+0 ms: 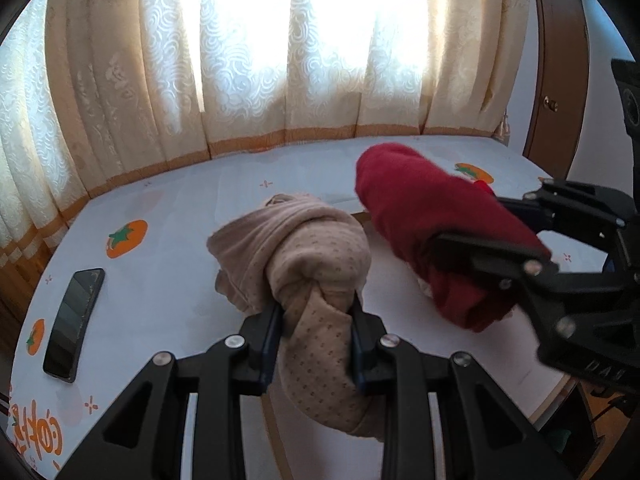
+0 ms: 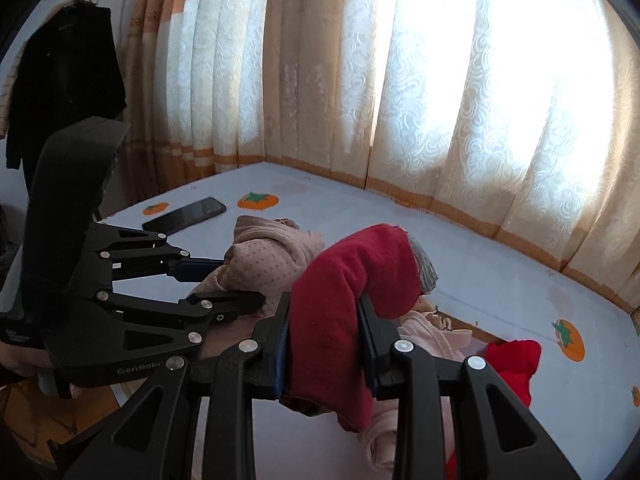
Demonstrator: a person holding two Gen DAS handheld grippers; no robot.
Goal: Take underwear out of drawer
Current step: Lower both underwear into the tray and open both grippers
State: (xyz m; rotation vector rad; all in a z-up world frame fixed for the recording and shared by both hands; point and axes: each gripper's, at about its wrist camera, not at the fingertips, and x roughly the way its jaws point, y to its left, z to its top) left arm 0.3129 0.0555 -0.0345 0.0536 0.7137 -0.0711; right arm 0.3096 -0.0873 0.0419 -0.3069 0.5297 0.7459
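My left gripper (image 1: pixel 316 312) is shut on a beige dotted piece of underwear (image 1: pixel 316 256), bunched and lifted above the white cloth with orange fruit prints (image 1: pixel 160 280). To its right, my right gripper (image 1: pixel 468 220) is shut on a rolled red piece of underwear (image 1: pixel 416 200). In the right wrist view the red underwear (image 2: pixel 360 264) sits squeezed between the jaws of the right gripper (image 2: pixel 324 308). The left gripper (image 2: pixel 240 282) holds the beige underwear (image 2: pixel 272 260) just to the left. A grey scrap (image 2: pixel 426 268) shows at the red roll's far end.
A dark phone (image 1: pixel 74 324) (image 2: pixel 184 214) lies on the cloth at the left. Under the grippers lie a pink garment (image 2: pixel 428 332) and another red one (image 2: pixel 512 360). Bright curtains (image 1: pixel 240 60) back the surface. A black garment (image 2: pixel 64 80) hangs far left; a wooden door (image 1: pixel 560 60) stands right.
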